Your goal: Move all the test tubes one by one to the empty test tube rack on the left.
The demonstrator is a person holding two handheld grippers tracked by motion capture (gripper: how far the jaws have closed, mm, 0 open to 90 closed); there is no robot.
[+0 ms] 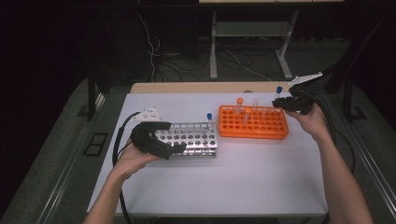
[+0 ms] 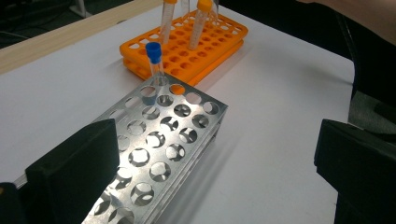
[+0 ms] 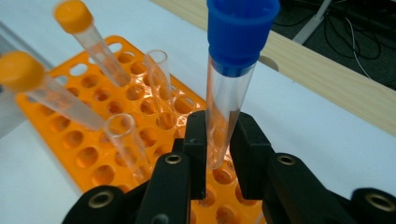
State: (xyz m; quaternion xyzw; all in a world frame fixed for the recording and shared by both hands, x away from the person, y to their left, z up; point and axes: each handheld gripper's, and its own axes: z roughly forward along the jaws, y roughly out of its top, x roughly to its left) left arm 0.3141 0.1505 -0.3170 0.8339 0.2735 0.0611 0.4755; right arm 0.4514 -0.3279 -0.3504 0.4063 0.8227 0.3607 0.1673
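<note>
One blue-capped tube (image 3: 229,100) sits pinched between the two black jaws of the right gripper (image 3: 218,140), held near its lower end with the cap uppermost and the clear body slightly tilted. It hangs above the near right end of the orange rack (image 3: 116,154), clear of the holes. In the high view the right gripper (image 1: 286,103) is at the far right corner of that orange rack (image 1: 254,123), with the tube's blue cap (image 1: 279,89) standing above it.

Two orange-capped tubes (image 3: 86,39) lean in the orange rack, and two uncapped clear tubes (image 3: 161,79) stand among them.

To the left on the white desk (image 1: 233,177) lies the metal rack (image 1: 194,139) — a silver block of round holes. A second blue-capped tube (image 2: 155,65) stands upright in a hole at its far end, the end nearest the orange rack.

The left gripper (image 1: 161,142) rests at the near left end of the metal rack, its jaws spread wide — one on either side of the rack's end in the left gripper view, not pressing on it.
</note>
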